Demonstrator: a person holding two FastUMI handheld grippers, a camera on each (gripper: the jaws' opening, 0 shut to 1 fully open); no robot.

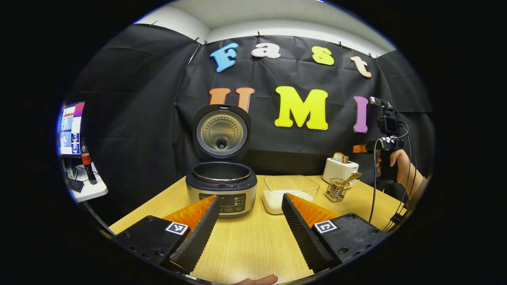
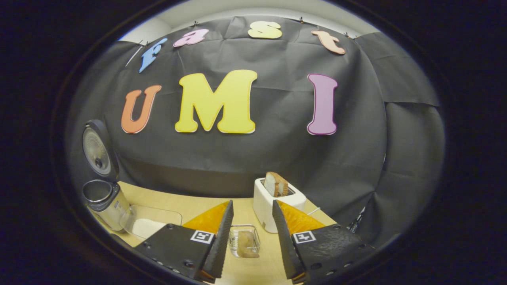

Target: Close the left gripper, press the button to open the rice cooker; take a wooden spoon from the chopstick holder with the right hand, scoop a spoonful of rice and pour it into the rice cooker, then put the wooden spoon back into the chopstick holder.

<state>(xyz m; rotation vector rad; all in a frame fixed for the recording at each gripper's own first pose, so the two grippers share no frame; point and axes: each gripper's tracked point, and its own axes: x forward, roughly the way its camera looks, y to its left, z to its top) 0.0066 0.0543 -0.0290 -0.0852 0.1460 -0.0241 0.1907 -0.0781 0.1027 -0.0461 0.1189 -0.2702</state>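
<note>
Right gripper point(image 2: 252, 211) gapes wide; the holder point(image 2: 244, 240) (spoon point(image 2: 246, 242) inside) sits between its fingers, toaster point(image 2: 277, 202) at one o'clock.

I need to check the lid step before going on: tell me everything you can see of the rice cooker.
The rice cooker stands upright on the wooden table, near the black cloth wall. Its lid is swung fully up, showing a round metallic inner plate with a dotted ring. The dark inner pot looks empty. The body is silvery with a dark rim and a front button panel. A clear container of rice sits close beside it.
</note>
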